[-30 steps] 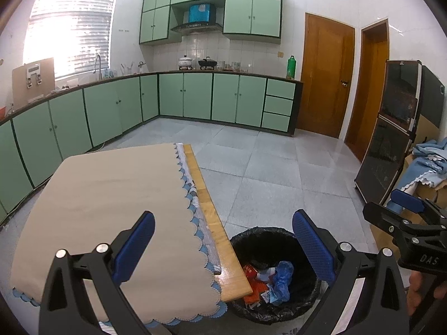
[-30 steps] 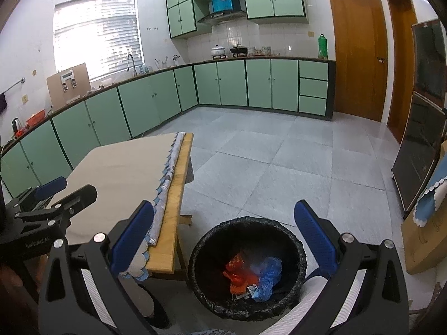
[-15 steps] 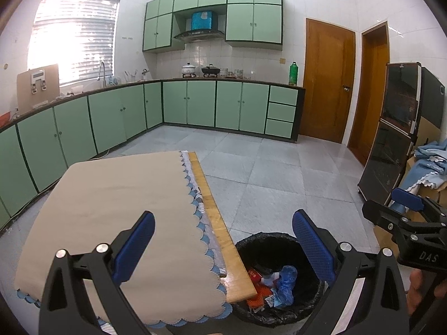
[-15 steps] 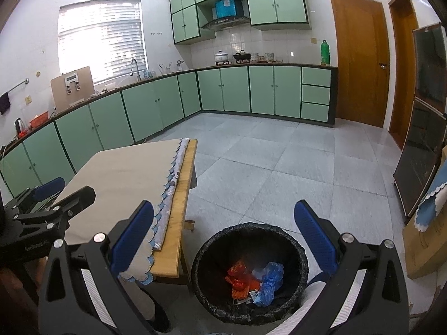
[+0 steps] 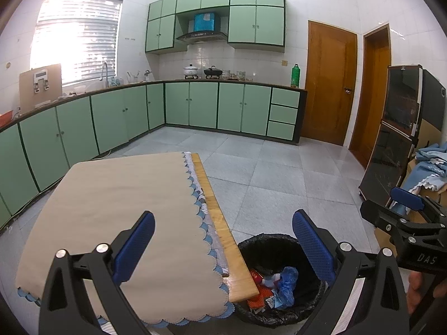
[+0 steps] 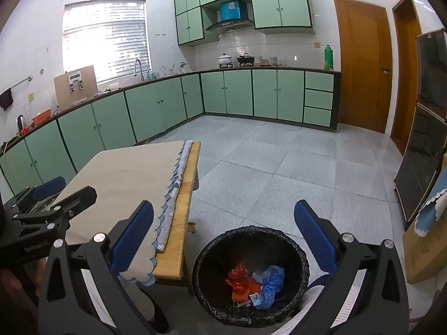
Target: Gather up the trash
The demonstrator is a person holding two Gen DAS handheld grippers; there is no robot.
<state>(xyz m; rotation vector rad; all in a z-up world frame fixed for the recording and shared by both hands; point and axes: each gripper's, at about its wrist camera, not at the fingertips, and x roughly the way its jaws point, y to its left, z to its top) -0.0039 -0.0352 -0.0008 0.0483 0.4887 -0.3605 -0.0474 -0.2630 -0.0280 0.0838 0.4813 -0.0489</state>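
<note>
Below the right gripper (image 6: pixel 223 234), whose fingers were spread and empty, stood the bin (image 6: pixel 303 272) holding trash (image 6: pixel 252 283); the left gripper (image 5: pixel 223 244), likewise spread, hung beside it over the worktop (image 5: pixel 223 240).

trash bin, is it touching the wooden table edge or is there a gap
Cannot tell. In the right wrist view the trash bin sits beside the wooden table with dark shadow between them; in the left wrist view the table corner overlaps the bin's rim.
</note>
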